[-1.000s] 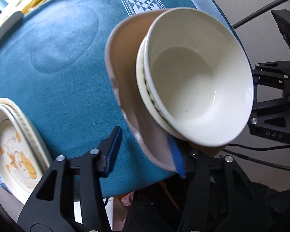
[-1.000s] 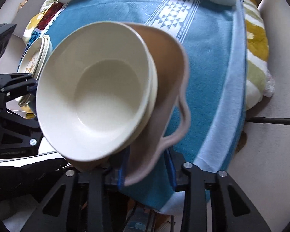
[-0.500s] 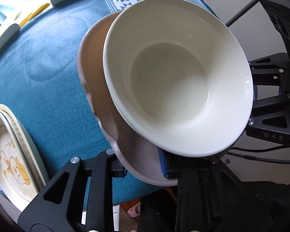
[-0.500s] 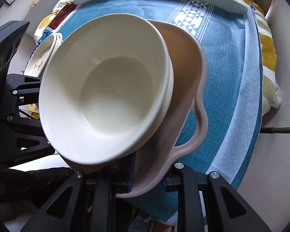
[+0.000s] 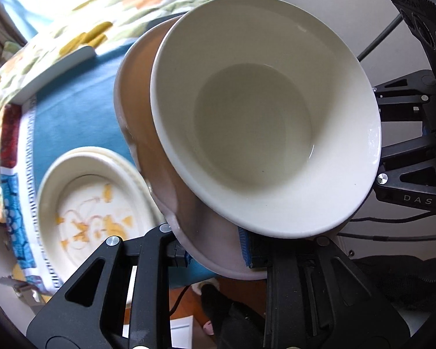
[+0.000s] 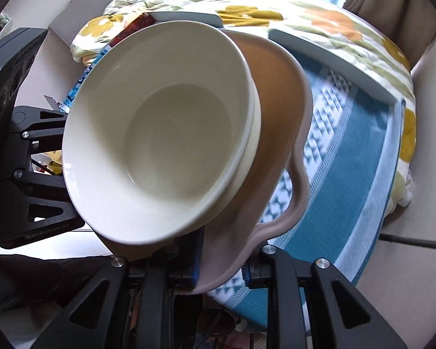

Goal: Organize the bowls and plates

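Left tool (image 5: 215, 257): its two blue-padded fingers are closed on the lower rim of the brown dish (image 5: 136, 93), one pad above the rim and one under it.
Right tool (image 6: 222, 270): it is clamped on the opposite side of the same dish (image 6: 279, 93), near the wavy part of the rim.
Brown dish: it hangs tilted in the air between both tools, above the edge of the blue cloth (image 5: 72, 116).
White bowls (image 5: 264, 122): they sit nested inside the brown dish. In the right wrist view a second rim shows just under the upper bowl (image 6: 160, 133), so at least two are stacked. The inside of the upper bowl holds nothing.
Patterned plates (image 5: 93, 200): a small stack lies flat on the blue cloth, below and to the left of the held dish. The upper plate has a yellow drawing; no food lies on it.
Blue cloth: it covers the bench, with a white triangle band (image 6: 319, 133) along one side.
Flowered blanket (image 6: 305, 14): it lies behind the cloth.
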The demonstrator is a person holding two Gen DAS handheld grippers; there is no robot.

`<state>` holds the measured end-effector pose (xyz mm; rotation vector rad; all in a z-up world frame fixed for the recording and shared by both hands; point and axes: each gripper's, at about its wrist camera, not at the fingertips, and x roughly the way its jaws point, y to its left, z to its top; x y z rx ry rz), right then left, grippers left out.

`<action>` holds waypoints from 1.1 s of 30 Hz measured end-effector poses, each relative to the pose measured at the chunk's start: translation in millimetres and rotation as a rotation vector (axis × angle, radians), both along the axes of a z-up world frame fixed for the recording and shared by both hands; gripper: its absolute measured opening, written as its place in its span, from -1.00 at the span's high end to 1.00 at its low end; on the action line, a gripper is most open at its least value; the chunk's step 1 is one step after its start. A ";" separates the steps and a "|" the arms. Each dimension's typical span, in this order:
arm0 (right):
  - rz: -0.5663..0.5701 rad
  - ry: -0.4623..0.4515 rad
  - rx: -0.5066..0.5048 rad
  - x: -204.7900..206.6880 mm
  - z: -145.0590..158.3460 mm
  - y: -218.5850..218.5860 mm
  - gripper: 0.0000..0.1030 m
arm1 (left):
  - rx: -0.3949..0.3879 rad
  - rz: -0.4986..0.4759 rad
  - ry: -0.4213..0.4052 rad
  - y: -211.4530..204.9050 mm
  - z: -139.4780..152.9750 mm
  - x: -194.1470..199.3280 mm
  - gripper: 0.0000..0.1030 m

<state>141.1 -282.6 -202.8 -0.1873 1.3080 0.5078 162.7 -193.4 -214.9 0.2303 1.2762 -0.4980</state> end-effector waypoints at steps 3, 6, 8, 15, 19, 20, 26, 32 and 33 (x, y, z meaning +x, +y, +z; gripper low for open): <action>0.001 -0.009 -0.004 5.6 8.8 31.3 0.62 | 0.003 -0.009 -0.004 41.0 6.8 7.1 0.59; -0.008 -0.006 0.000 13.7 11.6 64.4 0.62 | 0.020 -0.022 -0.004 75.1 9.3 11.1 0.59; -0.014 -0.003 0.005 16.5 9.9 84.9 0.62 | 0.028 -0.027 0.001 98.0 10.9 14.5 0.59; -0.038 0.026 0.014 24.2 -5.1 156.5 0.62 | 0.068 -0.059 0.029 164.0 -5.7 16.8 0.59; -0.049 0.041 0.017 24.5 -14.8 183.7 0.62 | 0.073 -0.066 0.051 190.2 -19.2 22.8 0.59; -0.052 0.045 0.016 24.5 -17.2 188.9 0.62 | 0.076 -0.069 0.056 194.1 -21.7 22.3 0.59; -0.071 0.066 -0.005 16.9 -31.7 202.2 0.62 | 0.072 -0.090 0.079 206.2 -39.0 19.5 0.59; -0.094 0.071 -0.023 14.7 -39.8 202.6 0.62 | 0.062 -0.090 0.094 205.5 -47.4 19.2 0.59; -0.097 0.069 -0.025 14.3 -40.2 202.3 0.62 | 0.063 -0.089 0.097 205.5 -48.9 19.7 0.59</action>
